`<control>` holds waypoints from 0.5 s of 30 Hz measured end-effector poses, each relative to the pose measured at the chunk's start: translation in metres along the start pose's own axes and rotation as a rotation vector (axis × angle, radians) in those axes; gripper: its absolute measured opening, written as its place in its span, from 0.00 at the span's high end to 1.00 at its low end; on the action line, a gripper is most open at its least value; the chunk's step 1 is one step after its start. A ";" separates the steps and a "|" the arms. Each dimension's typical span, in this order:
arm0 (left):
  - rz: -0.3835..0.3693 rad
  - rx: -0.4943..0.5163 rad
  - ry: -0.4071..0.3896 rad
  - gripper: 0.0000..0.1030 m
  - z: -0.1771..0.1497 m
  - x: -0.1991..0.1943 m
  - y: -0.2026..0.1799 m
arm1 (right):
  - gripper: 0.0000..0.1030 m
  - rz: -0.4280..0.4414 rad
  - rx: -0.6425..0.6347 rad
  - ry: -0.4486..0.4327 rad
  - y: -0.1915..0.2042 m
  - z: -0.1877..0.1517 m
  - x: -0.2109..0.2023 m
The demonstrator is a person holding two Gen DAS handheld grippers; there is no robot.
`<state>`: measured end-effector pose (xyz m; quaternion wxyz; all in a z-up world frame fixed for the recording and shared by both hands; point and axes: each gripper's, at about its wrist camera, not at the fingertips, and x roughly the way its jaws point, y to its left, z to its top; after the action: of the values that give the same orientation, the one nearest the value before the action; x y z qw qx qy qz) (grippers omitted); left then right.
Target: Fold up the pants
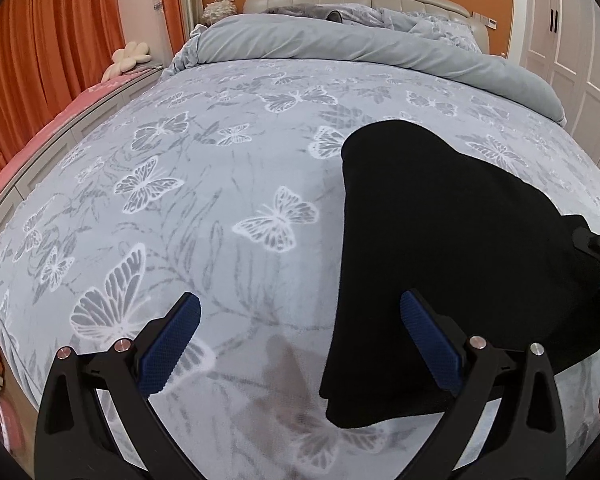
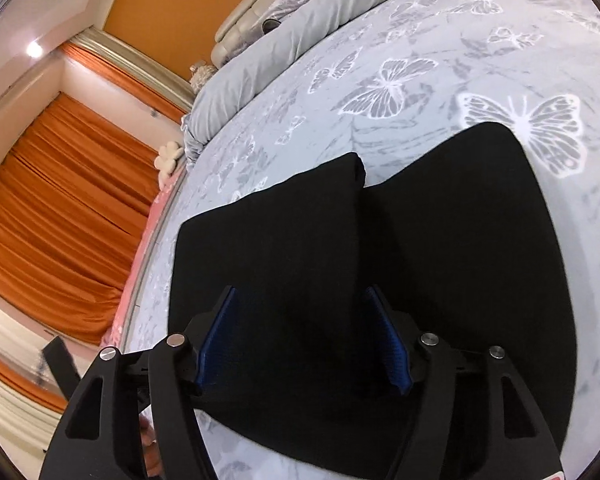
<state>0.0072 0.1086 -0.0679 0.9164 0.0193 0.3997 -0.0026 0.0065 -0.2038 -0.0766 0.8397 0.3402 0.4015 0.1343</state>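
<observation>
**Inspector:** The black pants [image 2: 380,280] lie on the butterfly-print bedspread [image 1: 220,160], already doubled over. Your right gripper [image 2: 300,340] stands spread above the cloth, pads off it and nothing pinched. Your left gripper [image 1: 300,340] is spread too, one finger over the pants' edge and the other over bare bedspread.

**Operator:** So which step am I at?

**Inspector:** A fold looks just laid. I judge you next take the near edge with both grippers and carry it across evenly.
</observation>
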 end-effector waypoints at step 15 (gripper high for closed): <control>0.007 0.016 0.014 0.05 -0.002 0.008 -0.008 | 0.44 -0.045 -0.083 0.030 0.012 0.010 0.028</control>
<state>0.0110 0.1006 -0.0748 0.9135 0.0284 0.4059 -0.0023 0.0327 -0.1864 -0.0801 0.8497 0.2938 0.4157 0.1373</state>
